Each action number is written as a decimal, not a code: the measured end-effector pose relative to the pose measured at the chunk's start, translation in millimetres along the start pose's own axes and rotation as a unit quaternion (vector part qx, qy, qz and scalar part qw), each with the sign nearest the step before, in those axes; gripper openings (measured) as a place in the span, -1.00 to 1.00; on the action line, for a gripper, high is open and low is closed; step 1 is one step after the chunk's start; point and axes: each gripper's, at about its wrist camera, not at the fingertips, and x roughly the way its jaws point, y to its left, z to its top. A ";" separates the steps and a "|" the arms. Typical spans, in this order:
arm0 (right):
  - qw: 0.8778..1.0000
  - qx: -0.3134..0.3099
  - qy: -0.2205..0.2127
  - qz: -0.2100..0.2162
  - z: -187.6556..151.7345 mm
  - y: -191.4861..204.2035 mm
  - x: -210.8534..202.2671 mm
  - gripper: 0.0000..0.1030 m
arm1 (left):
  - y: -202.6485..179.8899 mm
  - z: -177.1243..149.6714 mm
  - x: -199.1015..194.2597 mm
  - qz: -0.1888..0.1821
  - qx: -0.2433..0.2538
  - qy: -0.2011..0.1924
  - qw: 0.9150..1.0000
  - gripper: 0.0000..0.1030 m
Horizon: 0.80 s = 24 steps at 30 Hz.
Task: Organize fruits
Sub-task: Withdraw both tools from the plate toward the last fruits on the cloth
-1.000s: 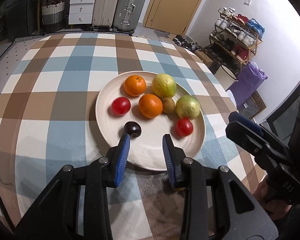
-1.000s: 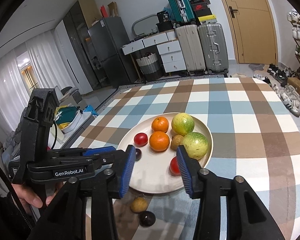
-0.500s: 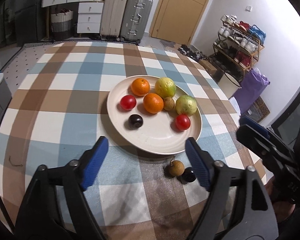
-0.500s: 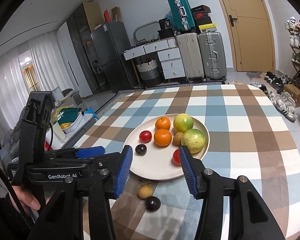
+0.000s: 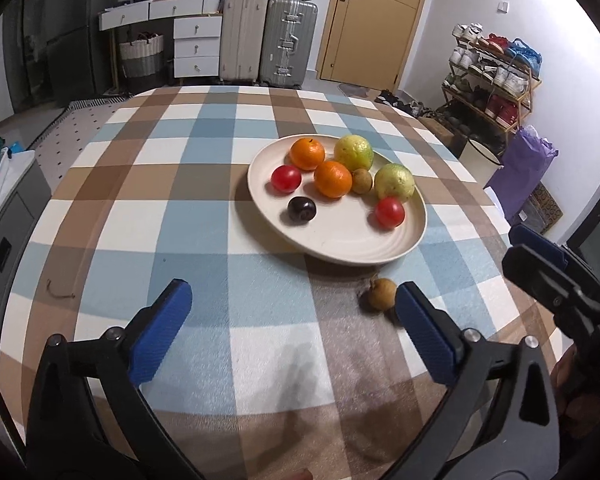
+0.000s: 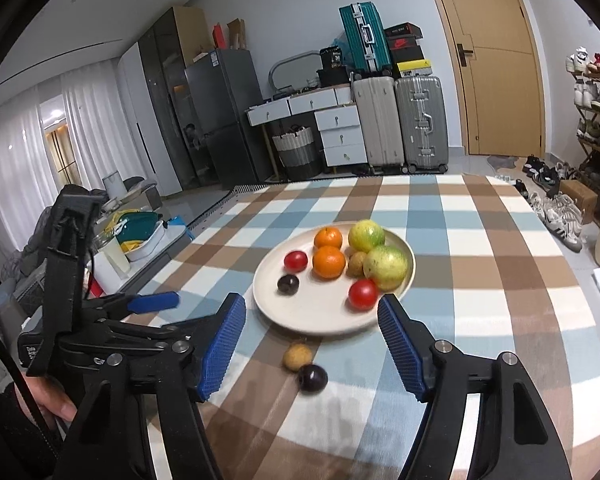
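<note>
A cream plate (image 5: 340, 248) on the checked tablecloth holds two oranges (image 5: 333, 179), two yellow-green fruits (image 5: 394, 182), two red tomatoes (image 5: 389, 211), a small brown fruit (image 5: 362, 181) and a dark plum (image 5: 301, 209). On the cloth in front of the plate (image 6: 320, 312) lie a loose brown fruit (image 6: 297, 357) and a second dark plum (image 6: 312, 378). My left gripper (image 5: 292, 296) hovers short of the plate, its jaws opening wide and empty. My right gripper (image 6: 311, 308) hangs over the two loose fruits, jaws opening, touching neither. The left view shows only the loose brown fruit (image 5: 382, 299).
The round table's edge curves close on the right and near sides. Suitcases (image 5: 286, 40), white drawers and a door stand beyond the far edge, and a shoe rack (image 5: 496, 80) is at the right. A low cabinet (image 5: 4, 208) sits left of the table.
Both grippers have drawn back from the plate toward the near edge. The left jaws have spread from narrow to wide, and the right jaws have widened. The dark plum stays on the plate.
</note>
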 end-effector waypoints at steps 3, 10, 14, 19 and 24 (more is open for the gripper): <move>1.000 0.001 0.010 -0.002 -9.9 -0.5 1.7 0.37 | 0.6 -8.6 -0.1 0.008 -0.003 0.001 1.000 0.97; 0.999 0.009 0.044 -0.004 -31.2 -3.2 11.8 0.37 | 1.7 -25.2 5.1 0.023 -0.004 0.012 1.000 0.97; 0.998 0.013 0.058 -0.006 -38.6 -4.9 18.4 0.37 | 2.9 -30.6 6.6 0.025 -0.005 0.016 1.000 0.97; 0.997 0.014 0.075 -0.010 -45.0 -7.1 28.4 0.37 | 3.5 -34.9 8.1 0.022 -0.007 0.020 1.000 0.97; 0.996 0.022 0.090 -0.005 -47.5 -9.9 36.8 0.37 | 3.0 -38.4 9.2 0.015 -0.006 0.024 1.000 0.97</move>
